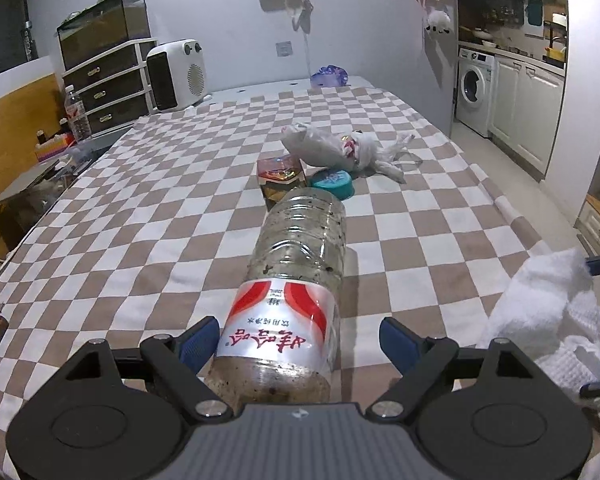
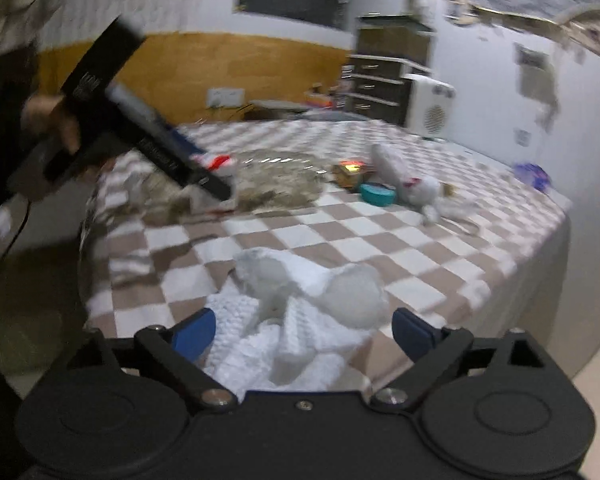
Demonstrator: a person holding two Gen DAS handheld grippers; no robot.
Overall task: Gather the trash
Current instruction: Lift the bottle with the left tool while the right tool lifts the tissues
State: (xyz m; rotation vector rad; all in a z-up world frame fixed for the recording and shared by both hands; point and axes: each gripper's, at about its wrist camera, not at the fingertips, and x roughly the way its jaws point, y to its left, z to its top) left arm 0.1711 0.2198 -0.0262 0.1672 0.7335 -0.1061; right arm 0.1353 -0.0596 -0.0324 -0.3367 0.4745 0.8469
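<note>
Checkered cloth covers the table. Lying on it, a dirty plastic bottle with a red-white label runs lengthwise between the fingers of the left gripper, base pointing away. Left blue pad touches the label, right pad stands clear of it; jaws spread, not clamped. White towel bunched between the right gripper fingers, jaws wide, no pinch visible; view blurred. Beyond the bottle: crumpled white plastic bag, small box, teal lid, close together.
</note>
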